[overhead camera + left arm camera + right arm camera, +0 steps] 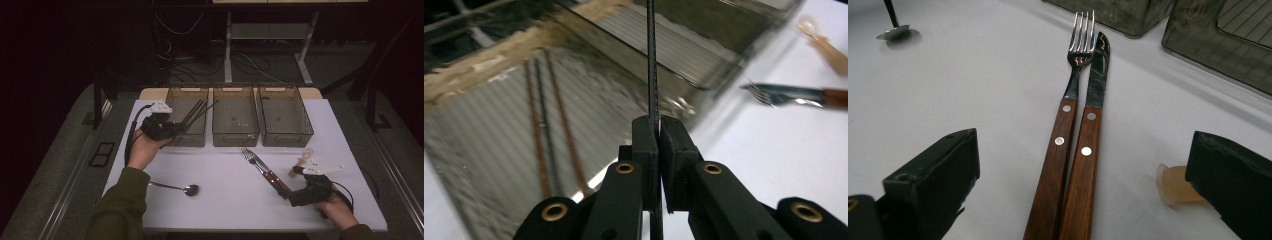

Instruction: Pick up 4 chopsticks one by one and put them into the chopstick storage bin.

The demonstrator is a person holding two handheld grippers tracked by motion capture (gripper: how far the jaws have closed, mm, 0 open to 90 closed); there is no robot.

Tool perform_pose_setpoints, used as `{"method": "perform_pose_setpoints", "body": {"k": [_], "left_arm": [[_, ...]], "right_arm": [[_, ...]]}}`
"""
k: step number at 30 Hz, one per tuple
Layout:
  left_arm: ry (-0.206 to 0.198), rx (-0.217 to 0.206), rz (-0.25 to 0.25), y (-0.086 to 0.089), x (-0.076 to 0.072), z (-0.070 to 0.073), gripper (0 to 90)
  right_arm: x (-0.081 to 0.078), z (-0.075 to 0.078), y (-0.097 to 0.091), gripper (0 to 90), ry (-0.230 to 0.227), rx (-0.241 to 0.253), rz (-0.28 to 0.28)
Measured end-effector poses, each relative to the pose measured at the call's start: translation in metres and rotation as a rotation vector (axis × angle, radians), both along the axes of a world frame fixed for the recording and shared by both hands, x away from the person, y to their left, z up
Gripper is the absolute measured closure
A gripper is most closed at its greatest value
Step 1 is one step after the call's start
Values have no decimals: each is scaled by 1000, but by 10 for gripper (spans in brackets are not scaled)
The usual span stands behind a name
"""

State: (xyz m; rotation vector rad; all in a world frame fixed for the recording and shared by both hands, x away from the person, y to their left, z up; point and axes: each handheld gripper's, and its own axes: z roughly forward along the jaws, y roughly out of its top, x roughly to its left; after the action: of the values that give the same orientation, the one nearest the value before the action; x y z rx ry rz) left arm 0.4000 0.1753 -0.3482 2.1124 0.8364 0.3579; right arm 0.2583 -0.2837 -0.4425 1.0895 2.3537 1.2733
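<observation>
My left gripper (176,128) (658,126) is shut on a thin black chopstick (652,70) (202,111) that points up and away over the left bin (187,137). In the left gripper view, two brown sticks and a black one (540,145) lie on that bin's floor. My right gripper (290,193) (1083,165) rests low on the table with its jaws wide open. A wood-handled fork (1066,120) (252,159) and knife (1091,120) (272,177) lie side by side, their handles running between those jaws, untouched.
Three smoky clear bins stand in a row at the back, the middle bin (235,134) and right bin (287,137) beside the left one. A metal spoon (189,189) (895,31) lies front left. A pale spoon (301,159) (1175,186) lies by my right gripper.
</observation>
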Motion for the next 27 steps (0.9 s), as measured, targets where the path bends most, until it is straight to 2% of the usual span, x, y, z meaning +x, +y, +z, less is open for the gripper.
{"method": "perform_pose_setpoints", "body": {"k": [3, 8, 15, 19, 27], "left_arm": [[9, -27, 47, 5, 10, 1, 853], [18, -37, 115, 7, 27, -1, 853], [28, -5, 195, 9, 49, -11, 853], [46, -6, 241, 8, 61, -18, 853], [67, 47, 271, 4, 80, -24, 852]], "right_arm": [[0, 0, 0, 11, 2, 0, -2], [0, 0, 0, 11, 4, 1, -2], [0, 0, -1, 11, 0, 3, 0], [0, 0, -1, 11, -2, 5, -3], [0, 0, -1, 11, 0, 6, 2]]}}
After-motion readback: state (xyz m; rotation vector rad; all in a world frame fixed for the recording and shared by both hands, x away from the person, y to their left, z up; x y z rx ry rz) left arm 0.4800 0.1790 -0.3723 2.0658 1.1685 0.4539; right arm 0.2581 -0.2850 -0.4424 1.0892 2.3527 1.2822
